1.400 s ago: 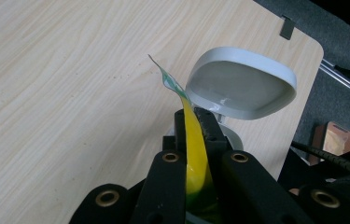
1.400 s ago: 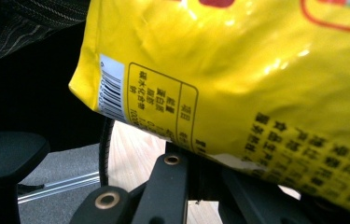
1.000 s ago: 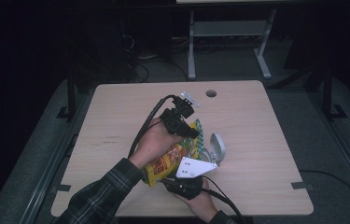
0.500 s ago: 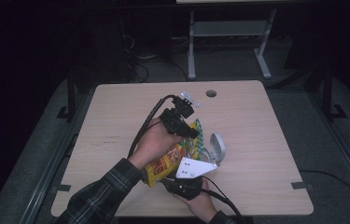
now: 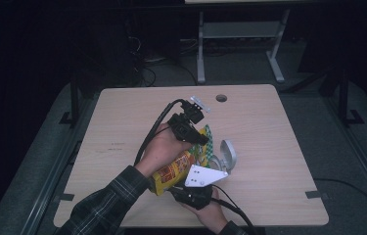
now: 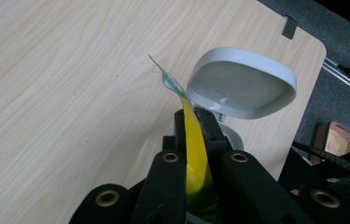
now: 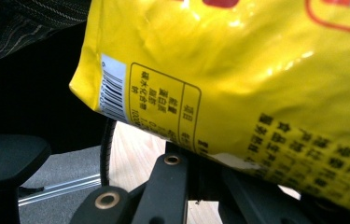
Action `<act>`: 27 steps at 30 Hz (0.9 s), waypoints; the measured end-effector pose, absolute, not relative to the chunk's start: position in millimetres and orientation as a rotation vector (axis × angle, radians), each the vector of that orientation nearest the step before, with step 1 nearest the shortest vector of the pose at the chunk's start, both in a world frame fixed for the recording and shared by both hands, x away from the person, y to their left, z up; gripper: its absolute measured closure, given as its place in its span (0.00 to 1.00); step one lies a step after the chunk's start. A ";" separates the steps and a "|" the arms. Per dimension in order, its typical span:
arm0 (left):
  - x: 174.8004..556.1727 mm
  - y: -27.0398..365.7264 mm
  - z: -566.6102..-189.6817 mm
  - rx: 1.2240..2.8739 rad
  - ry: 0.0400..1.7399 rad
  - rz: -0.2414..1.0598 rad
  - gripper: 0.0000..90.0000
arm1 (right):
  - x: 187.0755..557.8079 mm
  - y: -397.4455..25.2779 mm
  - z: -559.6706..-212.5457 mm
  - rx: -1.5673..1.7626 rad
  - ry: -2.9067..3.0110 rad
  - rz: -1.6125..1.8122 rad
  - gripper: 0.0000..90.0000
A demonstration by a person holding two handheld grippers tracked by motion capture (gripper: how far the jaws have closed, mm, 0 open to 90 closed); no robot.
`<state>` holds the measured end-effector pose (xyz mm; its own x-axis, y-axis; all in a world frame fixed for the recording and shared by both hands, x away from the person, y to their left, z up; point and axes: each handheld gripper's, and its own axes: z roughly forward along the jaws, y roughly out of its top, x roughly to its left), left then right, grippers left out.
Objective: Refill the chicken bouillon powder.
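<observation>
One wooden table [image 5: 122, 122] carries everything. One yellow snack bag [image 5: 173, 171] is held above its near middle: the left gripper [image 6: 195, 122] has its jaws pinched on the bag's top edge, and the right gripper [image 5: 198, 191] clamps its lower end. One grey container [image 5: 225, 155] stands just beside the bag, lid up; its contents cannot be told.

A glossy yellow plastic snack bag [image 5: 173, 171] with red and orange print and a green-checked top edge is held up off the tabletop, near the middle of its front edge, tilted so its top points toward the far right. A barcode and a boxed panel of black print sit by its bottom corner [image 7: 116, 88]. Its thin top seam [image 6: 192, 140] stands edge-on, pinched flat. Whether it is opened cannot be told.
</observation>
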<state>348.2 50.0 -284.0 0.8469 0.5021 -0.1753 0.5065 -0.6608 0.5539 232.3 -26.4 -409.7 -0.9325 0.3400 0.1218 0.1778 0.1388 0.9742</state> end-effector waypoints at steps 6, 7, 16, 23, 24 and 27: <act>347.7 49.9 -283.2 2.416 0.732 -0.002 1.00 | 232.5 -26.7 -409.4 0.517 2.270 1.913 1.00; 347.7 49.9 -283.2 2.416 0.732 -0.002 1.00 | 232.5 -26.7 -409.4 0.517 2.270 1.913 1.00; 347.4 50.9 -280.5 2.421 0.755 0.009 1.00 | 232.8 -26.0 -407.4 0.508 2.271 1.925 1.00; 348.6 51.5 -280.4 2.425 0.768 0.014 1.00 | 233.5 -25.9 -407.0 0.501 2.274 1.929 1.00; 348.9 52.1 -280.0 2.427 0.767 0.015 1.00 | 233.7 -25.9 -406.9 0.500 2.274 1.929 1.00; 348.8 52.5 -279.6 2.425 0.770 0.017 1.00 | 233.8 -25.6 -406.5 0.498 2.274 1.930 1.00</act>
<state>348.8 52.5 -279.6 0.8328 0.5305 -0.1582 0.5229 -0.6599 0.5396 233.8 -25.6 -406.5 -0.9390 0.3220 0.1211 0.1719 0.1342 0.9759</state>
